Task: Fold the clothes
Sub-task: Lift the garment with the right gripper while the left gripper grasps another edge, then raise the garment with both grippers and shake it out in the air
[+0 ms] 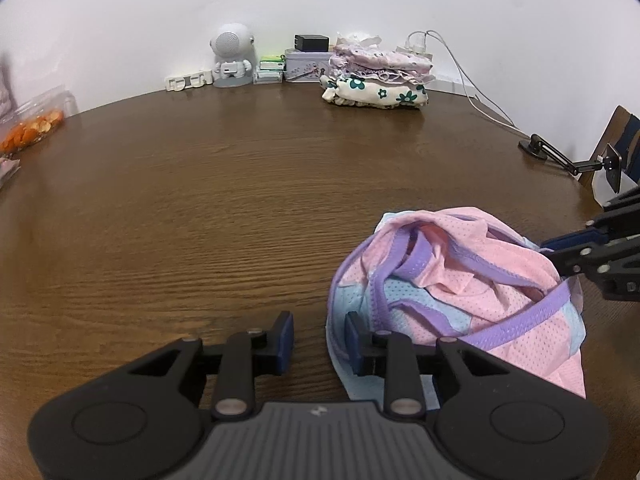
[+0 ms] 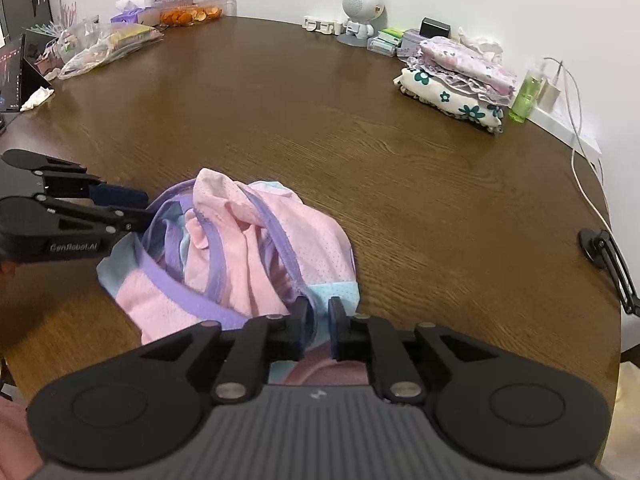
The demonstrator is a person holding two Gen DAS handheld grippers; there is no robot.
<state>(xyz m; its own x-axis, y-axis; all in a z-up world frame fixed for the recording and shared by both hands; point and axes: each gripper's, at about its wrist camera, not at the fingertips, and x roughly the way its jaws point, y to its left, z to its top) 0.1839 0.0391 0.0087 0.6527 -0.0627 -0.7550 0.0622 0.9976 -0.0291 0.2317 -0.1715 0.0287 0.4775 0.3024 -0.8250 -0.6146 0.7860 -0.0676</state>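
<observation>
A crumpled pink, blue and purple mesh garment (image 1: 460,284) lies on the brown wooden table (image 1: 224,200); it also shows in the right wrist view (image 2: 248,252). My left gripper (image 1: 319,340) is open at the garment's left edge, its right finger touching the blue hem, nothing between the fingers. In the right wrist view the left gripper (image 2: 136,204) sits at the garment's left side. My right gripper (image 2: 319,320) is nearly closed on the garment's blue edge. In the left wrist view it (image 1: 560,250) reaches the garment from the right.
A stack of folded clothes (image 1: 380,76) sits at the table's far edge, also in the right wrist view (image 2: 460,80). Beside it are a white astronaut figure (image 1: 232,56), small boxes, a green bottle (image 2: 528,94) and charger cables. Plastic bags (image 2: 108,46) lie far left. A black clamp arm (image 2: 612,264) stands at right.
</observation>
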